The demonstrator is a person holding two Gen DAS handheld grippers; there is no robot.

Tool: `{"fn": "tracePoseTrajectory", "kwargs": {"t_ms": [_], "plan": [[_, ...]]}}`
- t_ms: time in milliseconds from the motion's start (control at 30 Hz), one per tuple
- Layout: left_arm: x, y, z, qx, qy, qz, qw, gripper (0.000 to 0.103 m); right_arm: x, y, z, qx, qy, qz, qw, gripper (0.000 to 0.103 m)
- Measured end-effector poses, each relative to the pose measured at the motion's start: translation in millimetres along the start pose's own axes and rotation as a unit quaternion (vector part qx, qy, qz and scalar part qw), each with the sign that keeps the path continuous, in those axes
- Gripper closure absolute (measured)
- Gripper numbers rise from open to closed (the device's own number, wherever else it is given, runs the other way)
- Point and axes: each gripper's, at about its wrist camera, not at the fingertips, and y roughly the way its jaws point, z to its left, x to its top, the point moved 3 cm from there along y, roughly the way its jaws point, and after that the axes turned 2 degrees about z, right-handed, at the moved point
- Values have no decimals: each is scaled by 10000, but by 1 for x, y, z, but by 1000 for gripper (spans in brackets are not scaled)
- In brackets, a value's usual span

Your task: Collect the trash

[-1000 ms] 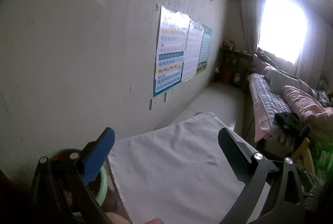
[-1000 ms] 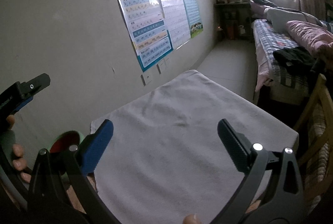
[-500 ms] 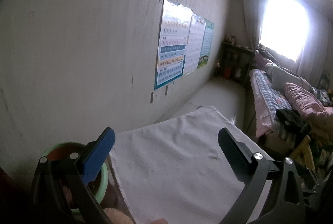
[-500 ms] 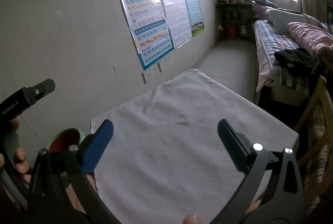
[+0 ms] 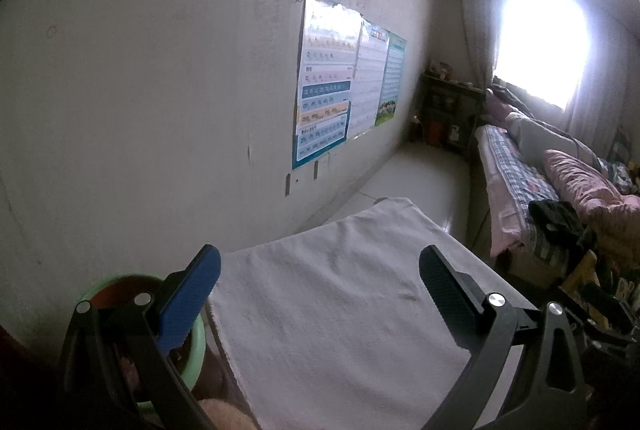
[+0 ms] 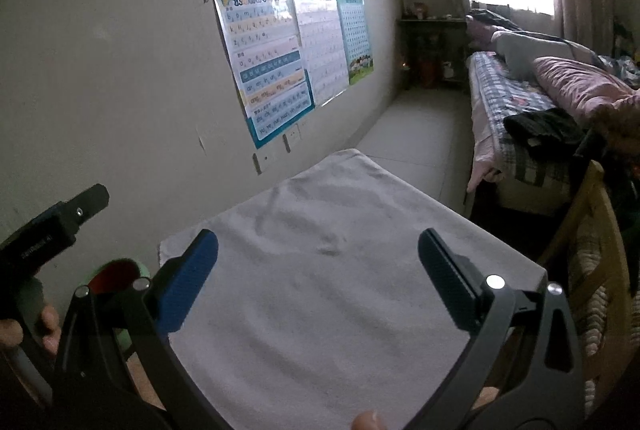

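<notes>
Dim bedroom, cloth-covered table [image 6: 340, 294], seemingly bare

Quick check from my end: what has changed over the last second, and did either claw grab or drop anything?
Little changed. The left claw tilted slightly up: the green bin and white cloth sit lower in its view. The right claw drifted slightly; the wall charts look somewhat nearer. Both claws stay open and empty. No trash shows on the cloth.

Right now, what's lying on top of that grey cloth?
Nothing shows on the grey cloth except wrinkles and a small dark mark. Both open grippers hide its near corners.
</notes>
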Motion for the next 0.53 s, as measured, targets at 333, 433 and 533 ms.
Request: {"fn": "tracePoseTrajectory", "kwargs": {"t_ms": [333,433,533], "plan": [[-6,16,3,27,-116,247,9996,8,-5,14,-7,-42,33,211,9998,4],[-24,51,2,17,-121,668,9977,8,-19,40,-16,-189,91,539,9983,4],[-55,102,-4,236,70,1093,9937,8,-45,90,-35,-457,317,923,9942,4]]}}
